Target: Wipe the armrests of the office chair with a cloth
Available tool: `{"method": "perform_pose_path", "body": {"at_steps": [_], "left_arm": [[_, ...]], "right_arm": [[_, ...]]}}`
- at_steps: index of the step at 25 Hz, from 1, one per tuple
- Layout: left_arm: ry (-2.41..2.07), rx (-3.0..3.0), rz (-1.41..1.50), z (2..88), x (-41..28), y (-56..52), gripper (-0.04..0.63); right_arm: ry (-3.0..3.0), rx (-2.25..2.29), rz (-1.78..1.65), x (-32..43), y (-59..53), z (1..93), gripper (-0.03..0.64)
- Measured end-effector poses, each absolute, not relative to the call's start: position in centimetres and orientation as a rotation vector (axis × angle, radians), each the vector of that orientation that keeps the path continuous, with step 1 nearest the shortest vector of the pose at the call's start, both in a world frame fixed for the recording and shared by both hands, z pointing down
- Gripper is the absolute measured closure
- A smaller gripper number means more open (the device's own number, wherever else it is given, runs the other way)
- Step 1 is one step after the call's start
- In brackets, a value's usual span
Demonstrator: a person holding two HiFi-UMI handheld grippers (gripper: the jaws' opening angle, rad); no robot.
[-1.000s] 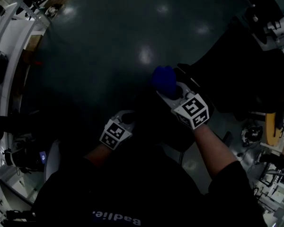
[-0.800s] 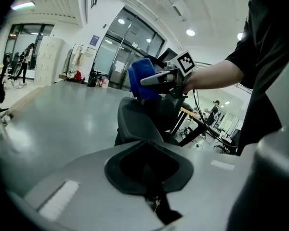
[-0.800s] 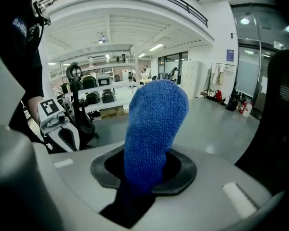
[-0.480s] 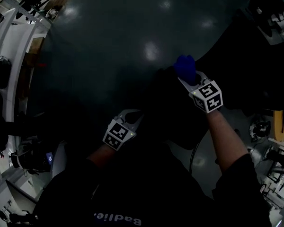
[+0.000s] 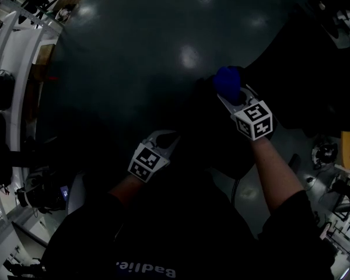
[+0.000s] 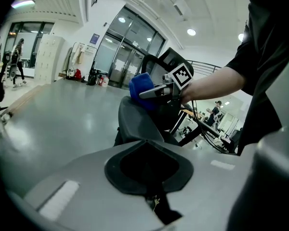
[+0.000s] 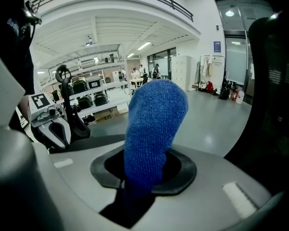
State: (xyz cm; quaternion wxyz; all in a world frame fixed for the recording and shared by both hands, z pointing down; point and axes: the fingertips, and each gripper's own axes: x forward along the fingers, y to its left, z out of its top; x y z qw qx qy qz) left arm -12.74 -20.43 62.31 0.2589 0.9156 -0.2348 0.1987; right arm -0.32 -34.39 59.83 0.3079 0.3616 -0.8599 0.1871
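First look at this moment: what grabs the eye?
The bright blue cloth, clamped in the right gripper, stands out against the dim head view. From the left gripper view it sits at the top of the dark office chair; the left gripper is shut and empty, lower left.

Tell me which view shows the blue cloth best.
Right gripper view: the blue microfibre cloth fills the centre, sharp and well lit, clamped between the jaws. The head view shows only a dim blue lump ahead of the right gripper; the left gripper view shows it small and distant.
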Motion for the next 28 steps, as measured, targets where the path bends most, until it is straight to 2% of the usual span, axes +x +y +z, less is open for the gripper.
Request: {"method": "perform_pose_path", "body": {"at_steps": [28], "left_arm": [[-0.503, 2.550, 0.593, 62.8, -13.2, -20.3, 0.575]], "right_arm": [[-2.358, 0.841, 0.657, -9.5, -23.1, 60.4, 0.494]]}}
